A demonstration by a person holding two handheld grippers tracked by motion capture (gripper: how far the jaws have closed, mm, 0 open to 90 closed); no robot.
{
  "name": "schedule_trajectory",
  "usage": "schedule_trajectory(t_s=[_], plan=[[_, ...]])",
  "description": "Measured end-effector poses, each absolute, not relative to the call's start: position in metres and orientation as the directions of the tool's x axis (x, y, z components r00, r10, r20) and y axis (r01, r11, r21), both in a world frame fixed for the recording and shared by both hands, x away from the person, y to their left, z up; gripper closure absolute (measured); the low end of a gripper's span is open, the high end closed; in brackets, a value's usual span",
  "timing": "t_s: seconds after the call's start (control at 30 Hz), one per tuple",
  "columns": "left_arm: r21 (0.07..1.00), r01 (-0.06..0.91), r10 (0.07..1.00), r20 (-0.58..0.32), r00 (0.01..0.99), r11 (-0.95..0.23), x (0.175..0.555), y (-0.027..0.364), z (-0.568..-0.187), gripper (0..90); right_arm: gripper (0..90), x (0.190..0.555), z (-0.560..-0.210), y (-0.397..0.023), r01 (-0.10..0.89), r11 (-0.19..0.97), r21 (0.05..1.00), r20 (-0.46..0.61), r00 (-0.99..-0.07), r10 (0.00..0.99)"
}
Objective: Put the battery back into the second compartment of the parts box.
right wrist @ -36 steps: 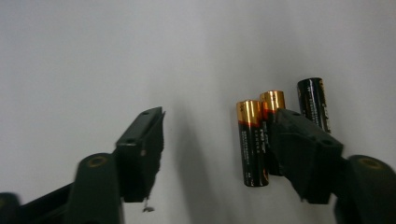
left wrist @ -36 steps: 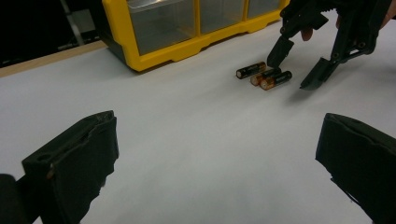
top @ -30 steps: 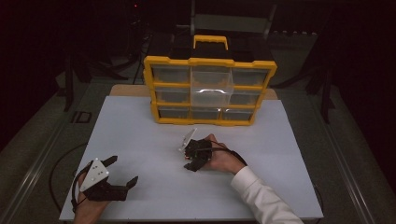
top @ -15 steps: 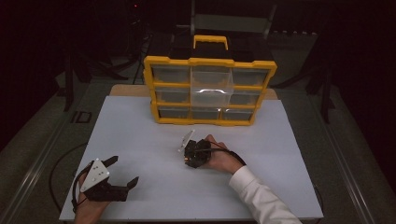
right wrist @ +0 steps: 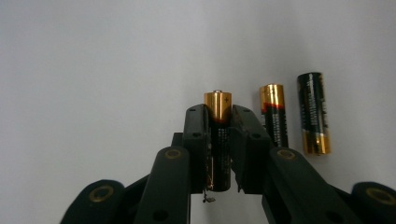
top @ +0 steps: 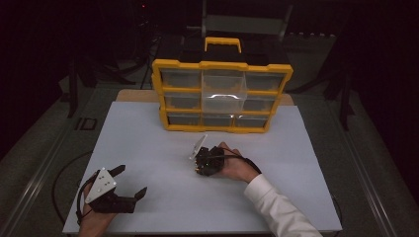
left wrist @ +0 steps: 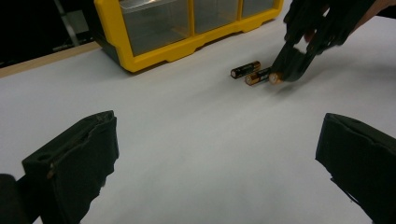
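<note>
Right tongs [right wrist: 219,122] just closed on a battery [right wrist: 218,140]; two spare batteries [right wrist: 294,116] lie just beside. From the high view the batteries are hidden. Left tongs [left wrist: 217,154] gape wide over bare surface [left wrist: 196,140], holding nothing.

We see a white bench [top: 148,133] under dim light. At its far edge, about midway, stands a yellow organiser case [top: 222,94] with clear drawers. Near the middle of the bench, toward the near edge, three batteries lie: two loose batteries [right wrist: 294,116] side by side, just beside a third battery [right wrist: 218,135] on the same white surface.
</note>
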State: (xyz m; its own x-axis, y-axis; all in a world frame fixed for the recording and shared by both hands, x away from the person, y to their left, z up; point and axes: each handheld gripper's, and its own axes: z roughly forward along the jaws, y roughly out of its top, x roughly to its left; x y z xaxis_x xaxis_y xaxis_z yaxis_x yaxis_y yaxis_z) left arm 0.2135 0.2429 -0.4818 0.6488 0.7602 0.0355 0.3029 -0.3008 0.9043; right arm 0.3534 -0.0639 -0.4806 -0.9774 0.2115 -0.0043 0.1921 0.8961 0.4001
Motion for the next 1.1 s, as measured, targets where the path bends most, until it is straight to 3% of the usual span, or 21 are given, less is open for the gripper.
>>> schedule_trajectory(t_s=[1.1], plan=[[0.905, 0.305, 0.757, 0.028, 0.653, -0.297, 0.214, 0.243, -0.482, 0.2, 76.4, 0.359, -0.357, -0.083, 0.192, 0.849, 0.492, 0.043, -0.980, 0.196]])
